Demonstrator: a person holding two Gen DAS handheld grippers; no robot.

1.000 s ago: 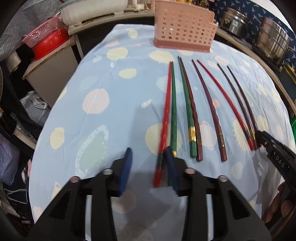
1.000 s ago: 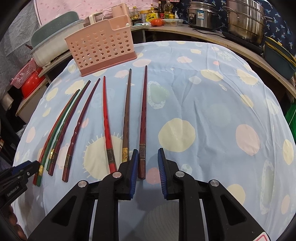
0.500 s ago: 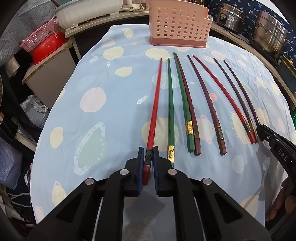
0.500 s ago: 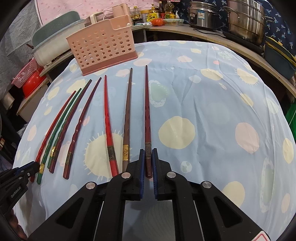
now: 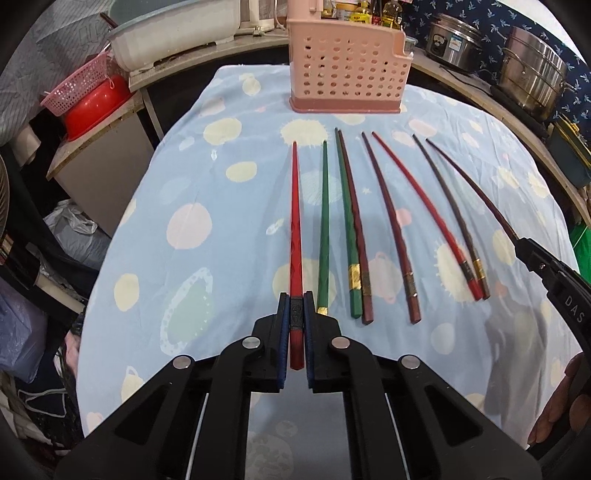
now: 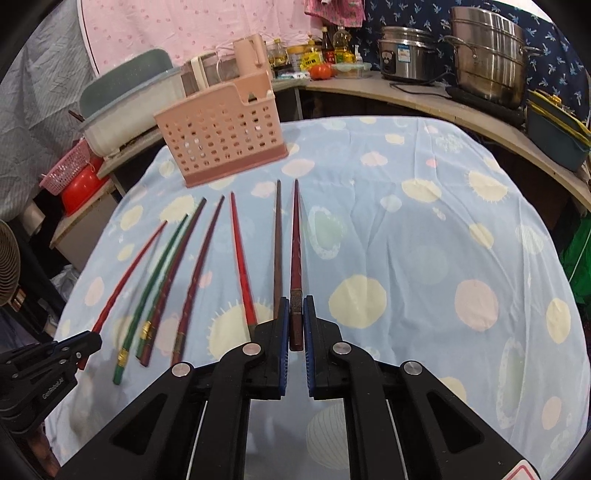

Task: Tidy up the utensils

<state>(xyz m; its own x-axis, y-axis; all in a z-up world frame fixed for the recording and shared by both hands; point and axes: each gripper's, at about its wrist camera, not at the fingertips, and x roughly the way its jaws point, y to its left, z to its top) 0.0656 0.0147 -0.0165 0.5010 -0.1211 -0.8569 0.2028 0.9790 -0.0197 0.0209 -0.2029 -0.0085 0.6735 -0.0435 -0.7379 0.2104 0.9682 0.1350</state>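
Note:
Several chopsticks lie in a row on the blue spotted tablecloth [image 5: 207, 258]. My left gripper [image 5: 296, 310] is shut on the thick end of the leftmost red chopstick [image 5: 295, 221], lifted off the cloth. My right gripper [image 6: 295, 314] is shut on the thick end of the rightmost dark red chopstick [image 6: 295, 240], also raised. A green chopstick [image 5: 323, 229] lies just right of the held red one. A pink perforated utensil basket [image 5: 347, 74] stands at the far end of the table; it also shows in the right wrist view [image 6: 221, 136].
Steel pots [image 6: 487, 55] and a rice cooker [image 6: 406, 55] stand on the counter at the back right. A pink basket over a red bowl [image 5: 88, 99] sits on a side stand at left. A white basin [image 5: 173, 33] is behind.
Both grippers closed on their chopsticks, then lifted them; the held chopsticks now point toward the basket, and the basket looks nearer.

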